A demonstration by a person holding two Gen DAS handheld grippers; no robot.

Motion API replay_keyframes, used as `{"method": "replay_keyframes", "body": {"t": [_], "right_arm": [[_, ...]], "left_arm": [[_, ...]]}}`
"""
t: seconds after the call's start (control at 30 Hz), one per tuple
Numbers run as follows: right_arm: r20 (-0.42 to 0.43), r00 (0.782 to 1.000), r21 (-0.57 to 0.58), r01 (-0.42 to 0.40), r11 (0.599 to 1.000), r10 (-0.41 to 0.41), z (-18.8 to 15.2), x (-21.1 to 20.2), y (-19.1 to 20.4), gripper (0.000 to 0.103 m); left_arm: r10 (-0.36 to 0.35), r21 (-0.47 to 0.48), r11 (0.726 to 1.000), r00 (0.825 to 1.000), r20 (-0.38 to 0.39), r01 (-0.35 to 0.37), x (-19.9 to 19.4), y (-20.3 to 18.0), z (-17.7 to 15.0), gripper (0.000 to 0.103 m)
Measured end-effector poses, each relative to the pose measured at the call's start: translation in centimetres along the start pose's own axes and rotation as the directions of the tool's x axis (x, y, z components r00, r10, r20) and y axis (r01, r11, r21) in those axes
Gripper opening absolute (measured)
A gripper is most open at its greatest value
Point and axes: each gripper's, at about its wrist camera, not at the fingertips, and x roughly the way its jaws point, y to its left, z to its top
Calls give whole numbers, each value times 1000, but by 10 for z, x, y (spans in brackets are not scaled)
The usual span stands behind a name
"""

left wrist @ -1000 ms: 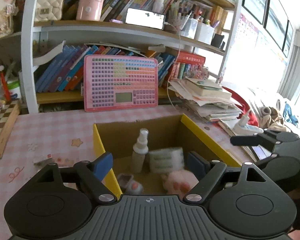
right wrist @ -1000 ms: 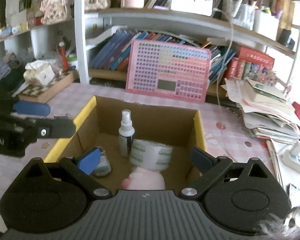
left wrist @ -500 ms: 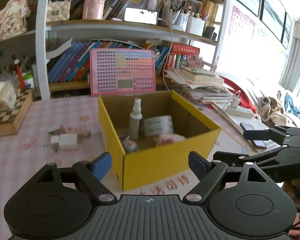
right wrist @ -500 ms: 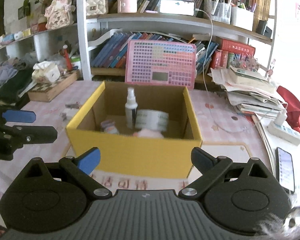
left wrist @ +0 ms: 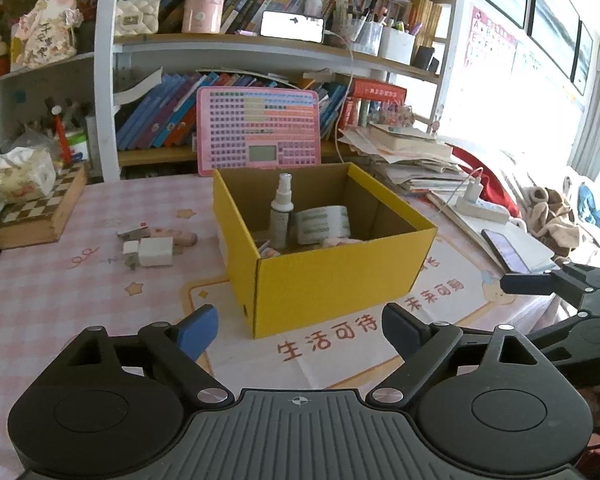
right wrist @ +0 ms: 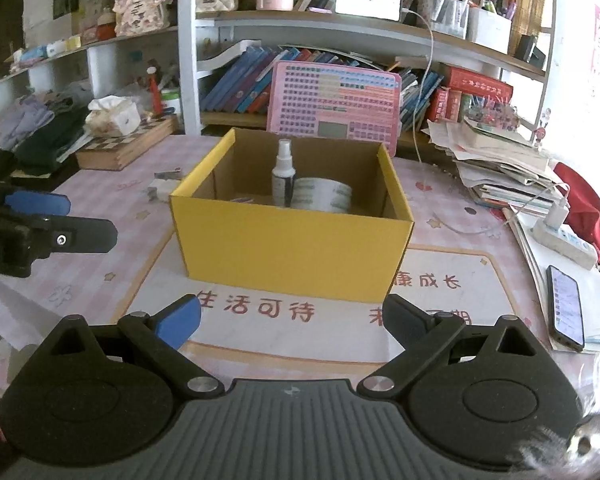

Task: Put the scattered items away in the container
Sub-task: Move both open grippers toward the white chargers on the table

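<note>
- Pink checked cloth (left wrist: 52, 300) covered the desk, with crowded bookshelves (left wrist: 236, 40) filling the upper frame behind it.
- Left of centre in the left wrist view, a white charger block (left wrist: 155, 252) and a small pink item (left wrist: 172, 237) were seen lying on the cloth, just left of the yellow box (left wrist: 332, 280); the charger's long axis ran roughly across the frame.
- Inside the box, a spray bottle (left wrist: 281, 210) stood upright beside a tape roll (left wrist: 323, 225).
- The left gripper (left wrist: 299, 330) was seen empty, its jaws having just been opening wide, with nothing between them; the loose items lay up and left of it, well apart.
- The right gripper (right wrist: 293, 320) was also seen wide open and empty, facing the box's front wall.
- The left gripper was judged the nearer one; the box's left wall stood between the items and the interior.
- A chessboard case (left wrist: 40, 216) at far left was judged out of the way.
</note>
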Motion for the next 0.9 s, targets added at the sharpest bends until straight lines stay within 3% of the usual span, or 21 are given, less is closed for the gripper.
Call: {"method": "replay_keyframes", "body": {"t": [0.33, 0.53, 0.9], "right_arm": [[-43, 997, -1, -57, 998, 57, -11, 0, 23, 98], [-91, 991, 5, -101, 995, 101, -18, 7, 37, 98], [-129, 982, -22, -139, 990, 135, -17, 18, 56, 98]], "left_arm": [[11, 23, 1000, 995, -97, -9, -4, -5, -22, 92], [40, -10, 999, 989, -143, -41, -11, 6, -36, 92], [70, -46, 996, 981, -179, -79, -16, 25, -45, 92]]}}
